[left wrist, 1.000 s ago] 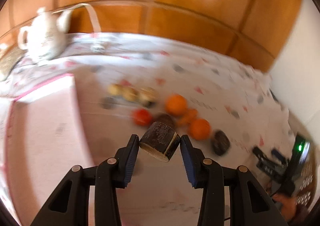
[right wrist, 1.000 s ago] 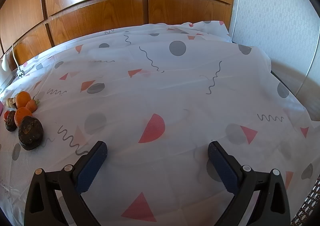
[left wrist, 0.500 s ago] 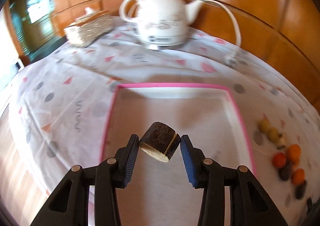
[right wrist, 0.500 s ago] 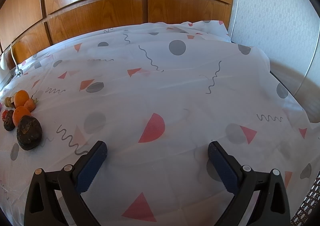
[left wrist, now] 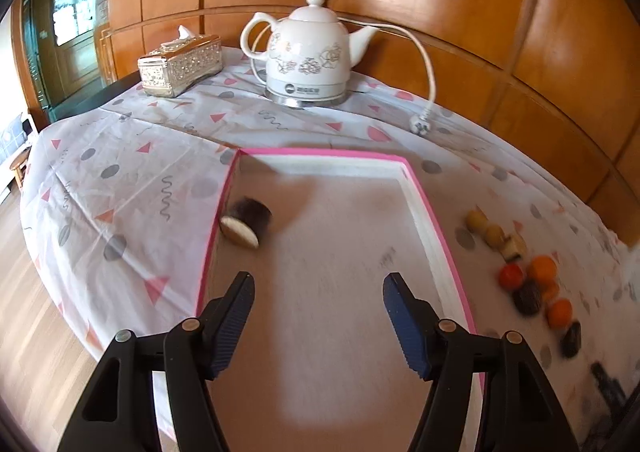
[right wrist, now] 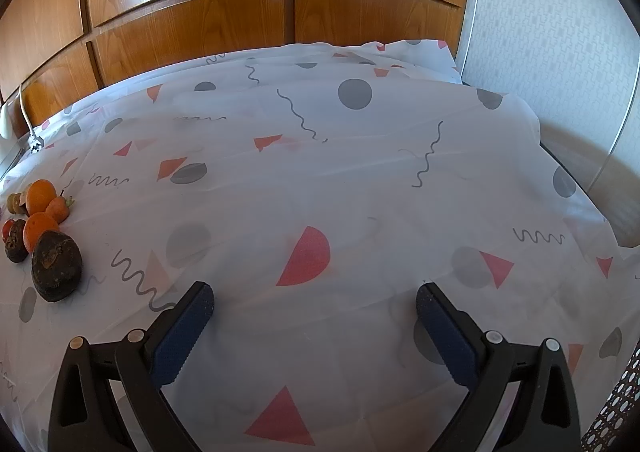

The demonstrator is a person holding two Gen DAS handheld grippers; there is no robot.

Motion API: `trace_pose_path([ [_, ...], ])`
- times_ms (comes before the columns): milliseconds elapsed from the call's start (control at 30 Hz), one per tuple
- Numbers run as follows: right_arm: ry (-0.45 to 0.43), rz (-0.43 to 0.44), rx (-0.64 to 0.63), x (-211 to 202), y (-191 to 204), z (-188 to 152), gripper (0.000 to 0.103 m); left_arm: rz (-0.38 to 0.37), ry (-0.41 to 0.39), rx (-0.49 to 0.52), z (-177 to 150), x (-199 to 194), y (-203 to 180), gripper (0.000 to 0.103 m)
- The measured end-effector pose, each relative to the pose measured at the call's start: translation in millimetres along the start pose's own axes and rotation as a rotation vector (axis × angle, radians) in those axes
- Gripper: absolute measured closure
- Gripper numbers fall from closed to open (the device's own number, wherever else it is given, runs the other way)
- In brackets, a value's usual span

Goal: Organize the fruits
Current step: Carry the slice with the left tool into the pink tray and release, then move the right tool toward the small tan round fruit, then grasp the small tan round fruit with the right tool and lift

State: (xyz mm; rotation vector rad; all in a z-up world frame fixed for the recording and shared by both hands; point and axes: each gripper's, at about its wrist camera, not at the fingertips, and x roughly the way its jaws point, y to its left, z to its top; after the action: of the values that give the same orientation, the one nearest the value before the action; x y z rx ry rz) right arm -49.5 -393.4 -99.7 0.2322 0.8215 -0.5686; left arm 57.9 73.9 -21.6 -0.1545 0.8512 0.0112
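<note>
Jaws of left hand-held gripper [left wrist: 319, 294] opening, empty, above tray [left wrist: 424, 208].

Both my feeds are bright with daylight. Glare spots shine on the wood panelling [left wrist: 420, 12] at the top of each frame. In the left wrist view the cut fruit [left wrist: 245, 221] and the fruit pile [left wrist: 528, 280] at right are motion-blurred. Fisheye bends straight lines; corners go black.

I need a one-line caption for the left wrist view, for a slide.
Left hand-held gripper opening, nothing between its jaws, above pink-rimmed tray; dark cut fruit inside.
</note>
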Motion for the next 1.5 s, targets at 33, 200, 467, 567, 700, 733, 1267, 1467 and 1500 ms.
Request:
trace_pose_path([
  [33,-0.001,0.0,0.001,0,0,0,0.0,-0.009,-0.002,0.007,-6,-4,-2,0.036],
  [200,0.011,-0.003,-0.003,0,2,2,0.001,0.015,-0.043,0.011,-30,-20,-7,0.024],
  [467,0.002,0.027,-0.081,-14,27,23,0.032,0.027,-0.035,0.021,-44,-24,-8,0.024],
  [567,-0.035,0.126,-0.136,-29,56,40,0.032,0.034,-0.033,0.022,-47,-25,-8,0.022],
  [700,-0.025,0.329,-0.255,-39,107,61,0.032,0.037,-0.041,-0.004,-47,-28,-1,0.021],
  [733,-0.023,0.373,-0.289,-41,122,64,0.035,0.039,-0.047,-0.013,-46,-29,1,0.021],
  [1267,0.09,0.585,-0.762,-14,347,84,0.053,0.048,-0.107,-0.068,-42,-40,29,0.016],
  [1467,0.149,0.484,-0.837,19,373,74,0.075,0.047,-0.099,-0.082,-42,-38,34,0.016],
  [1500,0.136,0.476,-0.849,18,373,73,0.077,0.047,-0.098,-0.084,-42,-37,34,0.016],
])
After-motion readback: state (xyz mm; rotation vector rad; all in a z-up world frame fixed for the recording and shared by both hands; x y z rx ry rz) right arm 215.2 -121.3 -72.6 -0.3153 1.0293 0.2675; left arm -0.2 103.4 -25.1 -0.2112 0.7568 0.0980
